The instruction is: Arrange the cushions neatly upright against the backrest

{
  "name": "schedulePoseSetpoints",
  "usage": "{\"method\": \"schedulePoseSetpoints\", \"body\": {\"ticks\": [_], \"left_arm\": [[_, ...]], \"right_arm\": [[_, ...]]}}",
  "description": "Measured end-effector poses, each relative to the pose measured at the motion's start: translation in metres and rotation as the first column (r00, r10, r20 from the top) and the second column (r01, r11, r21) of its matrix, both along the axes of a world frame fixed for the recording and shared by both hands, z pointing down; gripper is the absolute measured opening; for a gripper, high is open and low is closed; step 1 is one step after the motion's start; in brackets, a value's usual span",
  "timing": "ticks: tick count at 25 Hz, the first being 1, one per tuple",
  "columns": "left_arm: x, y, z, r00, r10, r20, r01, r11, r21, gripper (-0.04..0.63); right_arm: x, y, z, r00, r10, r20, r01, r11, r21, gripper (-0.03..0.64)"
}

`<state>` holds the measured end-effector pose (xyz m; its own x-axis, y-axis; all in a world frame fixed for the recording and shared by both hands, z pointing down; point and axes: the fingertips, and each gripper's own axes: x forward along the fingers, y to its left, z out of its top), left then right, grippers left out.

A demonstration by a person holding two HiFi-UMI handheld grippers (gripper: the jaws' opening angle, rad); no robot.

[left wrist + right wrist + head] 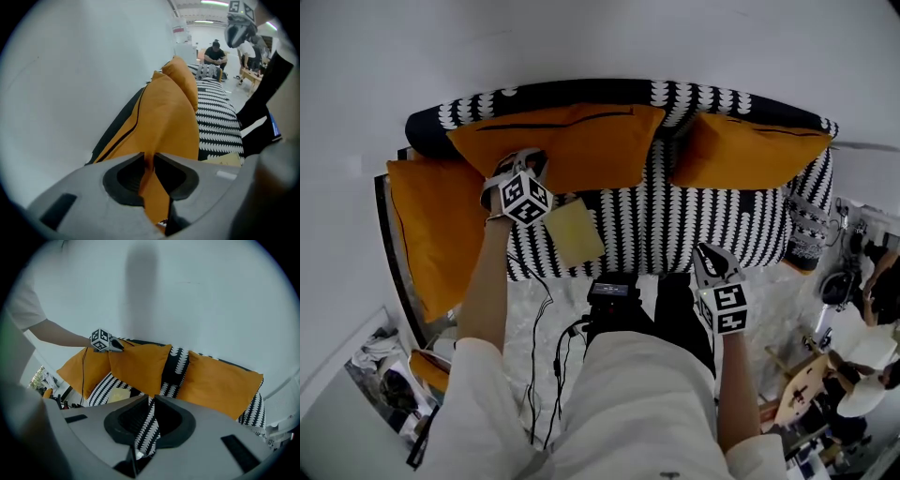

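Note:
Three orange cushions lie on a black-and-white patterned sofa [694, 225]. The middle cushion [572, 141] leans on the backrest [675, 96], and my left gripper [517, 167] is at its lower left corner. In the left gripper view the jaws [150, 157] stand close together with orange fabric of that cushion [168, 117] filling the slit. The right cushion [750, 150] leans at the far end. The left cushion [431, 225] lies over the armrest. My right gripper [708, 253] hovers at the seat's front edge, shut [151, 398], nothing held.
A pale yellow pad [574, 232] lies on the seat below the left gripper. A white wall stands behind the sofa. Cables hang in front of the person's body. Clutter sits on the floor at the left [384, 366]; people and wooden furniture are at the right [862, 375].

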<state>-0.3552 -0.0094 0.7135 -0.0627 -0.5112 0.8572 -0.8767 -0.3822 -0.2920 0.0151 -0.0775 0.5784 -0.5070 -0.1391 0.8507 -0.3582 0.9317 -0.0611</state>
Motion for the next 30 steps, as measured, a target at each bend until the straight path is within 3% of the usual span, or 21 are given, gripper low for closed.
{"method": "schedulePoseSetpoints", "body": {"ticks": [4, 8, 14, 17, 19, 25, 30], "left_arm": [[-0.006, 0.0, 0.004, 0.981, -0.152, -0.123, 0.149, 0.988, -0.034, 0.1], [-0.01, 0.006, -0.014, 0.958, -0.25, -0.139, 0.248, 0.968, -0.029, 0.163], [0.015, 0.029, -0.083, 0.878, -0.393, -0.273, 0.437, 0.891, 0.124, 0.163], [0.059, 0.048, -0.12, 0.837, -0.411, -0.361, 0.493, 0.853, 0.171, 0.153], [0.095, 0.065, -0.137, 0.808, -0.425, -0.408, 0.527, 0.831, 0.177, 0.108], [0.226, 0.111, -0.159, 0.751, -0.468, -0.467, 0.588, 0.796, 0.147, 0.043], [0.324, 0.129, -0.199, 0.693, -0.469, -0.548, 0.653, 0.731, 0.201, 0.012]], "right_arm": [[-0.004, 0.002, -0.004, 1.0, -0.007, 0.009, 0.007, 1.0, 0.002, 0.043], [-0.002, 0.002, -0.012, 0.999, -0.015, 0.028, 0.015, 1.0, 0.008, 0.042], [0.01, 0.0, -0.024, 0.995, -0.034, 0.098, 0.034, 0.999, 0.005, 0.043], [0.027, 0.002, -0.031, 0.989, -0.047, 0.139, 0.047, 0.999, 0.007, 0.043], [0.044, 0.004, -0.037, 0.985, -0.059, 0.165, 0.058, 0.998, 0.012, 0.043], [0.124, 0.015, -0.05, 0.967, -0.064, 0.246, 0.066, 0.998, 0.002, 0.043], [0.195, 0.034, -0.063, 0.943, -0.108, 0.316, 0.107, 0.994, 0.02, 0.038]]}}
